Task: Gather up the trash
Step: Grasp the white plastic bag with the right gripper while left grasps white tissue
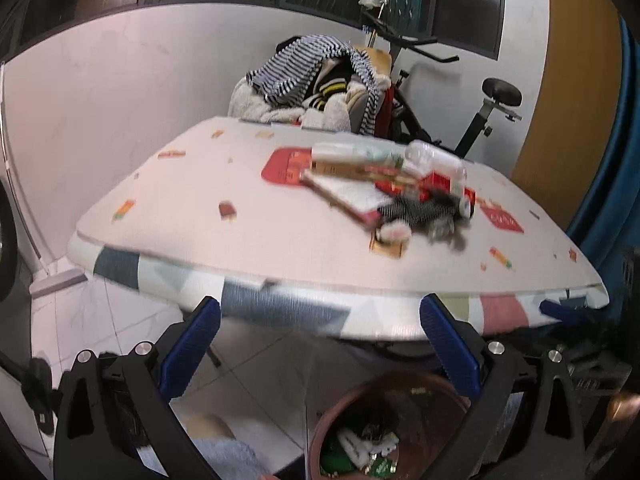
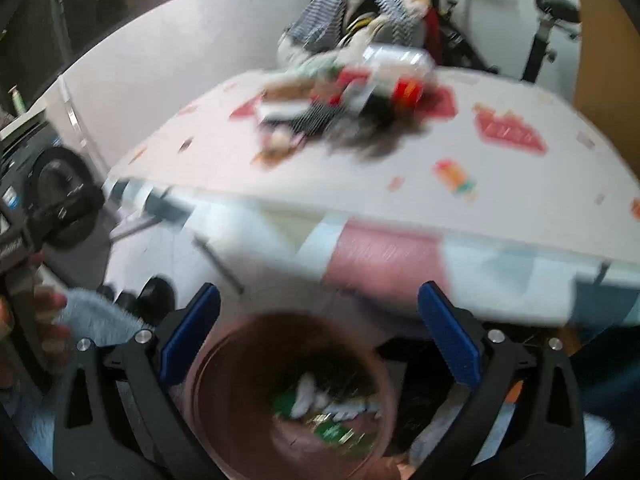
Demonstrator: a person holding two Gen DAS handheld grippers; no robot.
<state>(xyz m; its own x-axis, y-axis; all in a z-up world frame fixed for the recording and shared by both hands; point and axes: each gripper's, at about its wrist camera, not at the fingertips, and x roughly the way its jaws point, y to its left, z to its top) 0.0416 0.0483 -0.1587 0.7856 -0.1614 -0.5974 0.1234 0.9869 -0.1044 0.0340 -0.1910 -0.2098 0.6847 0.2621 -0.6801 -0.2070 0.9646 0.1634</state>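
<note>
Right now the trash pile (image 1: pixel 400 192) sits on the table (image 1: pixel 240 240), toward its far right part: a flat box, a clear bottle, red packaging and a dark crumpled wrapper, all heaped and touching. Its long axis runs from the far left down to the near right, roughly along the box. From your left gripper (image 1: pixel 320 344) the pile lies ahead, above the table edge and a little right of centre; from your right gripper (image 2: pixel 320 332) it lies ahead and slightly left, though that view is blurred. Both grippers hang below the table edge with jaws spread wide and nothing between them. Neither looks clearly nearer; I'd judge the right one better placed for the dark wrapper at the near end. Below you, the bin (image 2: pixel 224 392) stands on the floor under the near edge, already holding some scraps.
</note>
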